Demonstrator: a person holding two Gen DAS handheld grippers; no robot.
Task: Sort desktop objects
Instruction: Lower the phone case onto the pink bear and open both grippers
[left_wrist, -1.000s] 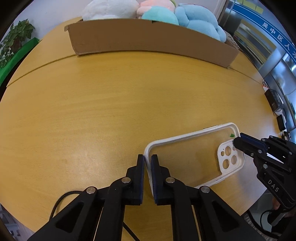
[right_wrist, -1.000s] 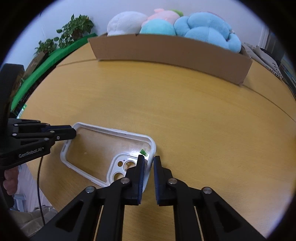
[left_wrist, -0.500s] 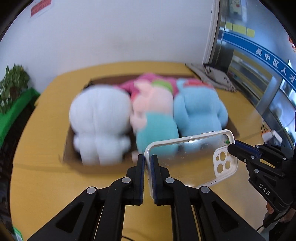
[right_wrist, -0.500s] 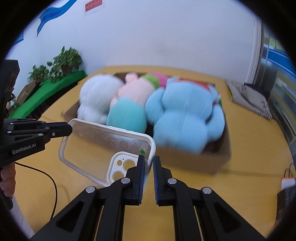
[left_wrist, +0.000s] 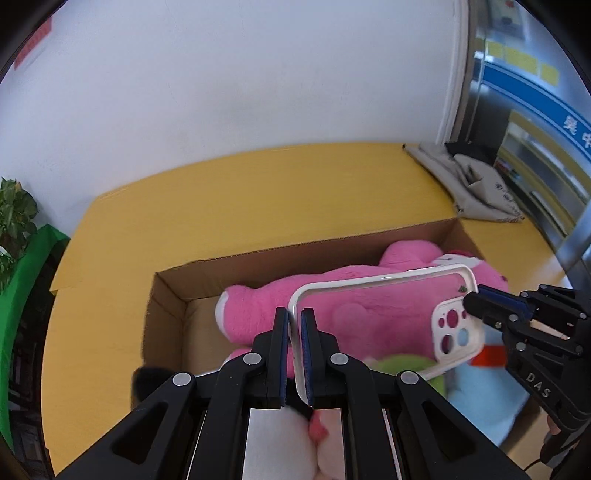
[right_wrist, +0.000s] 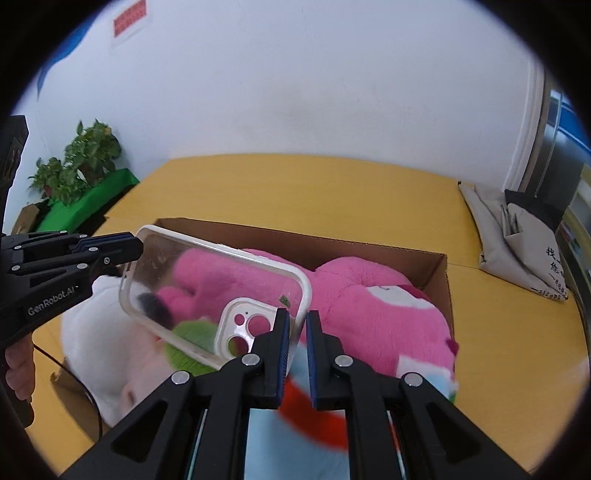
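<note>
A clear phone case (left_wrist: 384, 314) with a white rim is held in the air between both grippers, above an open cardboard box (left_wrist: 173, 295). My left gripper (left_wrist: 294, 325) is shut on its plain end. My right gripper (right_wrist: 297, 328) is shut on the rim at the camera-cutout end (right_wrist: 243, 325). The case also shows in the right wrist view (right_wrist: 207, 288). The box (right_wrist: 439, 273) holds a pink plush (left_wrist: 258, 314), a white plush (right_wrist: 99, 332), a green part (right_wrist: 192, 332) and a light blue plush (left_wrist: 480, 391). Each gripper shows in the other view, the right one (left_wrist: 476, 301) and the left one (right_wrist: 129, 245).
The box sits on a yellow wooden table (left_wrist: 258, 184) against a white wall. A grey cloth bag (right_wrist: 517, 229) lies at the table's far right. Potted plants (right_wrist: 74, 166) on a green stand are at the left. A cable (right_wrist: 88, 402) hangs by the left hand.
Both grippers have carried the case from the tabletop up and forward, over the box. The pink plush at the back of the box has come into view.
</note>
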